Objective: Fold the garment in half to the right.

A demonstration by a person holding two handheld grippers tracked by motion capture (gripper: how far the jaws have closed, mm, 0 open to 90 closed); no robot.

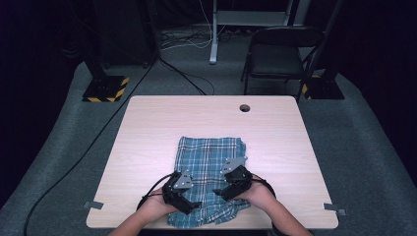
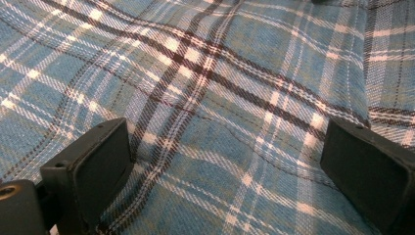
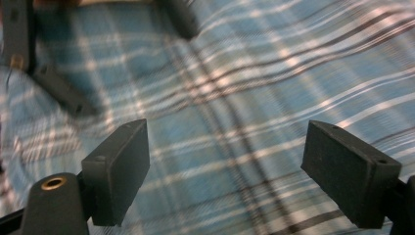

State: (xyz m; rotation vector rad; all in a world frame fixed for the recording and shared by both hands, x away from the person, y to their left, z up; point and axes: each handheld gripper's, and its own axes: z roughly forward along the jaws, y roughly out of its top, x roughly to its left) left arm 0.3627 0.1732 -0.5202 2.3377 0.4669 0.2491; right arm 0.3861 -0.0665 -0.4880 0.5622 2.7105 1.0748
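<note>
1. A blue plaid cloth (image 1: 209, 172) lies on the near half of a light wooden table (image 1: 147, 128). Its near edge reaches the table's front edge; the far edge is fairly straight, while the near part looks rumpled.
2. The left gripper (image 1: 193, 205) sits over the cloth's near-left portion. In the left gripper view its two black jaws stand wide apart with only plaid fabric (image 2: 215, 98) between them, gripping nothing. Whether the jaw tips touch the cloth cannot be told.
3. The right gripper (image 1: 220, 192) sits over the cloth's near-right portion, near the left one. In the right gripper view its jaws are likewise spread wide over the fabric (image 3: 254, 112), with nothing held.
4. The person's hands hold both grippers from behind; the forearms are cut off by the bottom edge of the high view.
5. In the right gripper view, dark blurred shapes at upper left appear to be the other gripper's jaws; the blur prevents a firmer reading.
6. The cloth hides the table surface beneath it, and the grippers hide part of the cloth's near section in the high view. Whether the cloth is folded cannot be told.
7. A round hole (image 1: 244, 107) marks the table's far side. Beyond it stands a dark folding chair (image 1: 278, 54); the surroundings are too dark to read.
</note>
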